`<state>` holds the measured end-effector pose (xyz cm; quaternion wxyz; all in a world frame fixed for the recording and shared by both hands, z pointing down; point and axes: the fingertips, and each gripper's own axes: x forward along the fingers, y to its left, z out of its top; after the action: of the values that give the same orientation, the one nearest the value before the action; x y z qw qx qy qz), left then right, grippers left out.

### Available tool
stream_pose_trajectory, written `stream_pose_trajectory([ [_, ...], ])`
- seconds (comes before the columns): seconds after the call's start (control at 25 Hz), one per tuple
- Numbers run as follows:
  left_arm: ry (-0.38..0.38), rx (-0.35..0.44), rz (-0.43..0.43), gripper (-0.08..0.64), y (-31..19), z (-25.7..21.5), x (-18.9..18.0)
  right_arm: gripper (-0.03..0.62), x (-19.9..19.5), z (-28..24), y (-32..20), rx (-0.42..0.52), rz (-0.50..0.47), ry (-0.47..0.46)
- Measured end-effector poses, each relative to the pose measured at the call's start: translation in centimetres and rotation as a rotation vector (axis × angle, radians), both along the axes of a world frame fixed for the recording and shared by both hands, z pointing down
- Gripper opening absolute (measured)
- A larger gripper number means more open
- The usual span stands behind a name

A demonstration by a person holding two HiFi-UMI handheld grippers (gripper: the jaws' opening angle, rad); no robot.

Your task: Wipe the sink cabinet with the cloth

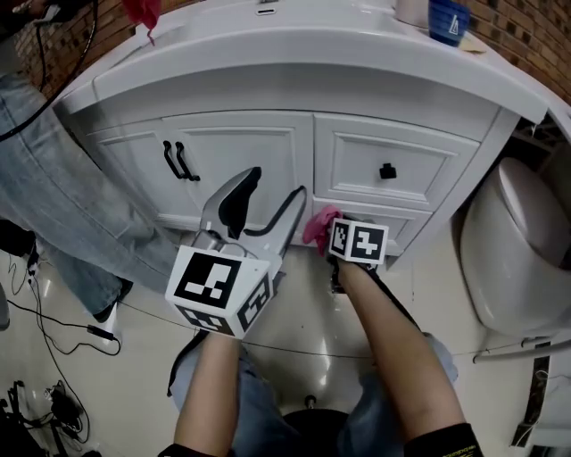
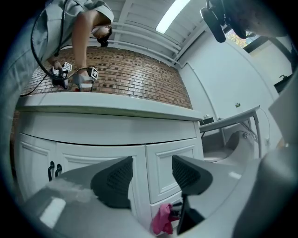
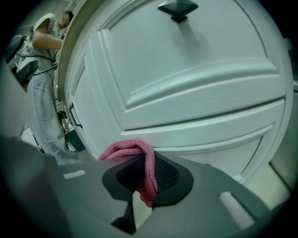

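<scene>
The right gripper's (image 3: 144, 179) jaws are clamped on the pink cloth (image 3: 135, 148). A fold of it is pinched between the pads and hangs toward 6 o'clock. The rest arches up out of the jaws and trails off toward 9 o'clock, so its long axis lies roughly across the jaw tips. In the head view the cloth (image 1: 318, 228) is a bunched wad at the tip of the right gripper (image 1: 326, 234), low on the sink cabinet (image 1: 241, 152) at the bottom drawer. Whether it actually presses on the panel cannot be told. Above it, toward 12 o'clock, sits the black knob (image 3: 178, 9) of the drawer front (image 3: 195, 93).

The right forearm comes up from 6 o'clock, nearly straight, jaws aimed at the cabinet face.

The left gripper's (image 2: 151, 179) jaws stand apart with nothing between them; the cabinet shows through the gap. In the head view the left gripper (image 1: 268, 207) sits at 9 o'clock of the right one, tilted so that its jaws point toward 1 o'clock, its forearm also rising from 6 o'clock.

Black door handles (image 1: 180, 161) lie toward 10 o'clock, and a second person's jeans leg (image 1: 53, 178) stands at 9 o'clock.
</scene>
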<state>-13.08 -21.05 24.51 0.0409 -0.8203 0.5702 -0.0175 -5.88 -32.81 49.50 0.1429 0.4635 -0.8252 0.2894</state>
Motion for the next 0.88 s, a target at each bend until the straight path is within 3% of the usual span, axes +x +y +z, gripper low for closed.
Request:
stream_pose_trajectory([
  [0.32,-0.013,0.013,0.05,0.272,-0.6,-0.1,3.3,0.044,11.3,-0.3,-0.9,-0.004,0.134,0.06],
  [0.68,-0.008,0.019,0.053,0.273,-0.6,-0.3,4.0,0.044,23.8,-0.4,-1.6,-0.005,0.342,0.093],
  [0.8,-0.012,0.02,0.054,0.273,-0.6,-0.3,3.9,0.044,25.4,0.0,-1.4,-0.01,0.356,0.12],
  [0.88,-0.01,0.022,0.049,0.273,-0.6,-0.4,3.6,0.044,24.3,0.6,-0.9,-0.022,0.309,0.136],
])
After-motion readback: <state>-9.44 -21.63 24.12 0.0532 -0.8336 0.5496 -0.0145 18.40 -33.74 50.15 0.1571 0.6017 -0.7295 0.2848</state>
